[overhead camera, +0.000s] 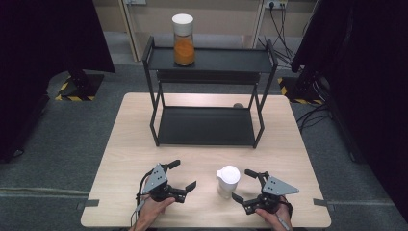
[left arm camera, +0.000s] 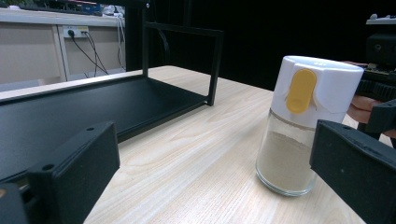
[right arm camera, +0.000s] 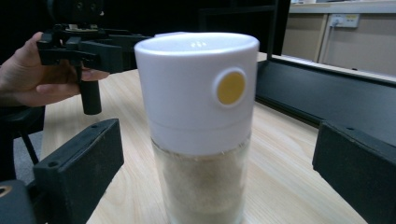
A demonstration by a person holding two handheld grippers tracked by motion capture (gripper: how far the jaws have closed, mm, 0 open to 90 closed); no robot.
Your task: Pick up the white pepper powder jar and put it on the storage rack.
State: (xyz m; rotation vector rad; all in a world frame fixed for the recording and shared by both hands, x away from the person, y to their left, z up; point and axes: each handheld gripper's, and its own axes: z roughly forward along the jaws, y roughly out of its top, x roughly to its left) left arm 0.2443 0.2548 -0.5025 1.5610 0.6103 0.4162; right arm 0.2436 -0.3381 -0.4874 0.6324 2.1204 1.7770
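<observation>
Standing upright on the table, white-capped shaker jar, between wide-open jaws of right hand-held gripper, ungrasped

Glass shaker jar, white cap closed, yellow tab and button on cap, pale powder filling lower body, standing upright on wooden table near front edge, right of centre

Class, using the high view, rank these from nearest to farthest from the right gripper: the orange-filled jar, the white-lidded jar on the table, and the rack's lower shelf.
From the right gripper:
1. White-lidded jar, on the table just to its left.
2. Lower shelf of the black rack, mid-table beyond the jar.
3. Orange-filled jar, on the top shelf at the far left.
</observation>
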